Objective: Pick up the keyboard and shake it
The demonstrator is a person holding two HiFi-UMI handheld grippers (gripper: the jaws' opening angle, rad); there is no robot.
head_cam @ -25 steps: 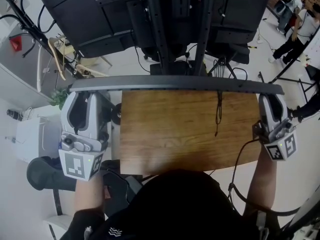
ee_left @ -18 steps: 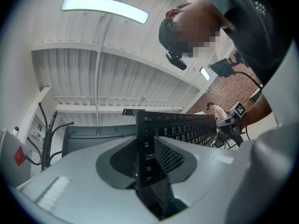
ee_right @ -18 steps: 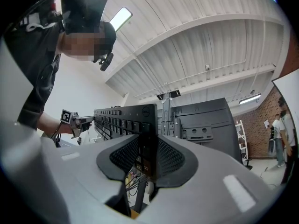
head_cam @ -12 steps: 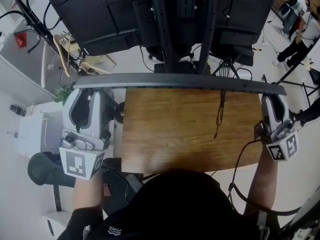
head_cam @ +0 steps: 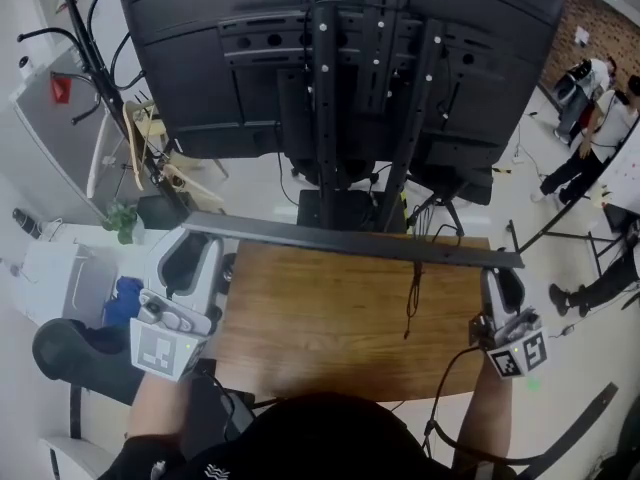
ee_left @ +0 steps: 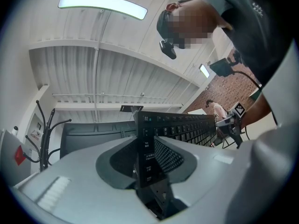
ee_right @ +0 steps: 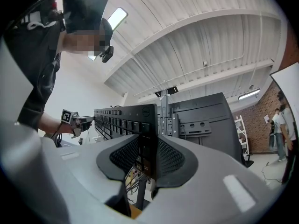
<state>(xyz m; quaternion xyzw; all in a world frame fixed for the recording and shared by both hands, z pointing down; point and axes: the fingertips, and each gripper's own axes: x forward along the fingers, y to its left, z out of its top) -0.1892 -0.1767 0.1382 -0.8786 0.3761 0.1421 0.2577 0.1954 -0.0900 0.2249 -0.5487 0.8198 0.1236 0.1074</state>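
The keyboard (head_cam: 350, 240) is off the bench (head_cam: 300, 338), held up in the air edge-on above its far side, so that the head view shows it only as a thin dark bar running left to right, its left end a little farther than its right. The left tool (ee_left: 148, 155) is clamped on the keyboard's left end, its two pads pressing the narrow edge from either side. The right tool (ee_right: 148, 146) grips the right end the same way. Both gripper views look along the rows of keys, which face toward the person, and each shows the other tool at the far end of the keyboard. A thin cable (head_cam: 412, 298) hangs from the keyboard down over the wooden top. Beyond the bench stands the dark back of a monitor (head_cam: 250, 58) on its stand.
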